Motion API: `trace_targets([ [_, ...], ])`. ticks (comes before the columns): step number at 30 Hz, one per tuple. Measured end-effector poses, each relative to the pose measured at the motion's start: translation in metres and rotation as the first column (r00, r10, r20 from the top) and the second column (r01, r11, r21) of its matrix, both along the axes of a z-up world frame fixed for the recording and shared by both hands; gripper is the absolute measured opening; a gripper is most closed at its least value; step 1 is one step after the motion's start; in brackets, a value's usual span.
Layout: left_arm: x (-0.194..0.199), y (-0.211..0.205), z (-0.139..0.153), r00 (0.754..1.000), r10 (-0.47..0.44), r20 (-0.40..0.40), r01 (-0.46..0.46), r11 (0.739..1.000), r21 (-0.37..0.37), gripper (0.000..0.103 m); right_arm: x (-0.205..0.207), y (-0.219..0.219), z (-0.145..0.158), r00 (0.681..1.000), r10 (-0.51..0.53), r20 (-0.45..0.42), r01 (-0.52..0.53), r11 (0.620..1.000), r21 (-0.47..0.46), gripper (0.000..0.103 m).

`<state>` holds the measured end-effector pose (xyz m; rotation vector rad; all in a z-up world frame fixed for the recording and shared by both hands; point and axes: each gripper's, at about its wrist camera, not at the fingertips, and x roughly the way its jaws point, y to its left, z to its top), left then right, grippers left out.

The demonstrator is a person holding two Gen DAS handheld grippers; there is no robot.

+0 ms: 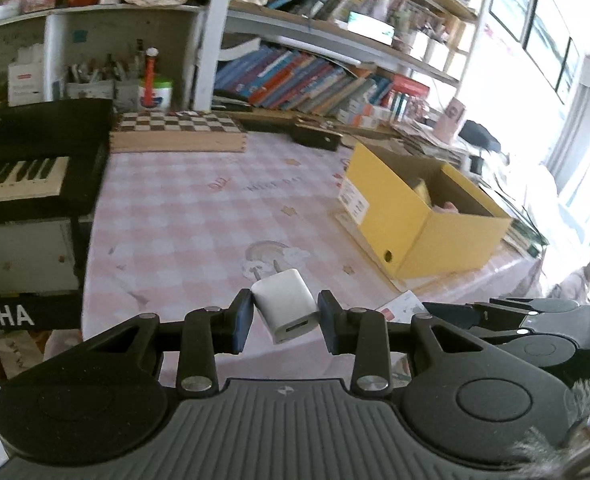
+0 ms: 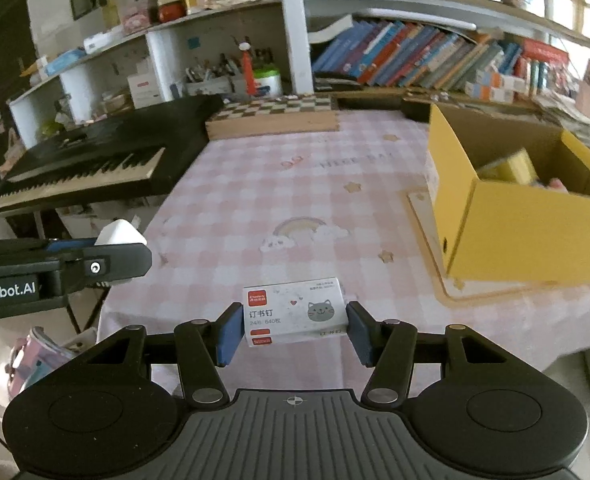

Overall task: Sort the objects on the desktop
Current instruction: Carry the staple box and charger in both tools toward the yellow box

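My left gripper (image 1: 285,320) is shut on a white USB charger plug (image 1: 285,306), held tilted with its prongs pointing away, above the near edge of the pink checked table (image 1: 199,208). My right gripper (image 2: 295,322) is shut on a small white staple box with a grey cat print (image 2: 295,310), also lifted over the table's near edge. In the right wrist view the left gripper (image 2: 123,254) comes in from the left with the charger (image 2: 119,234) showing above its fingers. An open yellow cardboard box (image 2: 511,224) stands at the right of the table with some items inside.
A black keyboard piano (image 2: 95,168) lies along the table's left side. A wooden chessboard box (image 2: 273,118) sits at the far edge, with a dark case (image 1: 315,136) beside it. Shelves of books (image 2: 435,56) rise behind. The yellow box (image 1: 427,216) rests on a flat board.
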<state>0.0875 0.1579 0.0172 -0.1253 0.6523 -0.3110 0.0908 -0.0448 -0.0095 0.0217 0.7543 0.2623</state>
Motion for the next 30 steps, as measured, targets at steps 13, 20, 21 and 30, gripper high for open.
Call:
trace_targets([
  [13,0.001,-0.033,-0.004,0.989,-0.144,-0.018,0.144,0.99,-0.011,0.033,-0.024,-0.029,-0.003,0.992,-0.122,-0.033,0.121,0.993,-0.008,0.055],
  [20,0.007,-0.057,-0.008,0.974,-0.224,-0.026,0.223,0.975,-0.016,0.033,-0.034,-0.051,-0.005,0.979,-0.199,-0.037,0.199,0.98,-0.014,0.055],
  [21,0.008,-0.062,-0.008,0.971,-0.236,-0.025,0.236,0.972,-0.015,0.033,-0.035,-0.054,-0.005,0.977,-0.212,-0.036,0.212,0.977,-0.013,0.055],
  [30,0.018,-0.102,-0.007,0.943,-0.332,-0.017,0.331,0.943,-0.013,0.033,-0.041,-0.091,-0.003,0.953,-0.303,-0.027,0.302,0.953,-0.016,0.055],
])
